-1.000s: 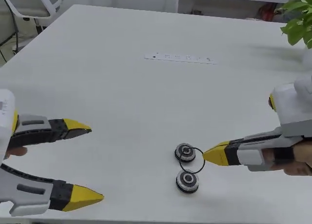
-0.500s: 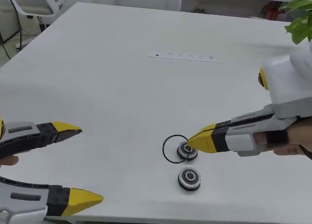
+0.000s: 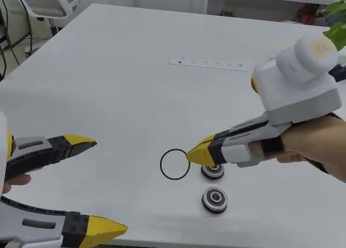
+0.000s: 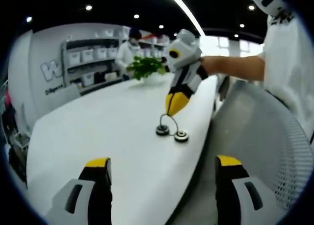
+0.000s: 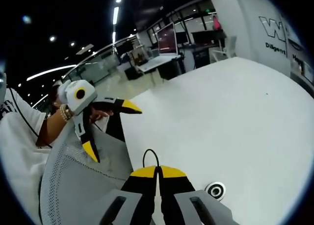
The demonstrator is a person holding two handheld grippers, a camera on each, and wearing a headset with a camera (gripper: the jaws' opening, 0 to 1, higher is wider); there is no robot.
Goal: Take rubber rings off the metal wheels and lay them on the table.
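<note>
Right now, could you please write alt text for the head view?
The right gripper, jaws shut, pinches a black rubber ring beside two metal wheels on a white table. The left gripper, jaws open, is at lower left; a power strip lies beyond.

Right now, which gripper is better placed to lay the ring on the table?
Right. The right gripper is shut on the rubber ring, low over the table beside the metal wheels. The left gripper is open, holds nothing and sits well off to the side.
</note>
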